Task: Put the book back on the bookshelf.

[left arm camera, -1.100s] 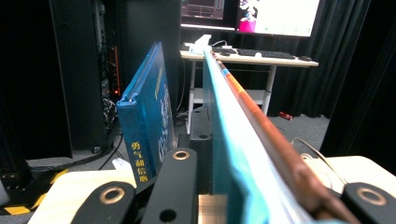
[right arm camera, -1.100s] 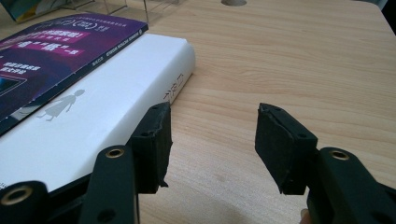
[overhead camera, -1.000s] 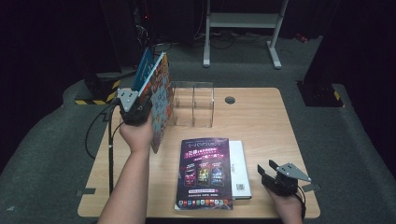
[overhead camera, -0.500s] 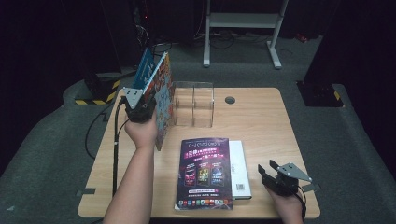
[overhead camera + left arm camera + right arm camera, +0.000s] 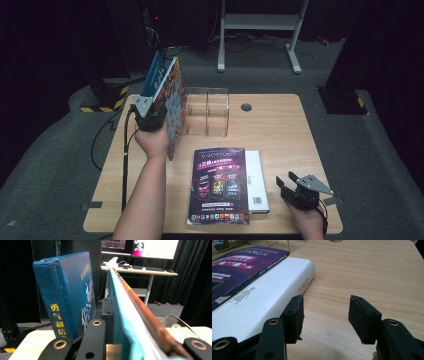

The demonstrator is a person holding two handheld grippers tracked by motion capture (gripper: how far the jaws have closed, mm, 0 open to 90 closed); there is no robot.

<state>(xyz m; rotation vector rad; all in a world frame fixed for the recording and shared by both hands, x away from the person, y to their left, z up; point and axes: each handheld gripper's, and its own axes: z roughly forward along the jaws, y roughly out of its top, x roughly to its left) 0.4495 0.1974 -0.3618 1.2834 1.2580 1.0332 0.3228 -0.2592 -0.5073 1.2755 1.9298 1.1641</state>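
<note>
My left gripper [image 5: 159,107] is shut on a thin book with a colourful cover [image 5: 175,107] and holds it upright above the table's back left. In the left gripper view its teal and brown edge [image 5: 130,302] runs between the jaws. A blue hardback [image 5: 65,295] with yellow characters stands just outside the left jaw. My right gripper [image 5: 325,312] hangs open and empty low over the wood at the front right [image 5: 289,184]. Beside it a white book [image 5: 262,297] lies flat, with a purple magazine [image 5: 220,182] on top.
A clear acrylic divider stand [image 5: 207,112] sits at the back middle, right of the held book. A round cable hole [image 5: 245,107] is in the wooden table [image 5: 280,135]. A cable trails off the left edge. Bare wood lies to the right.
The left hand has shifted slightly to the right with the colourful book still clamped. The right gripper has stayed where it was, open.
</note>
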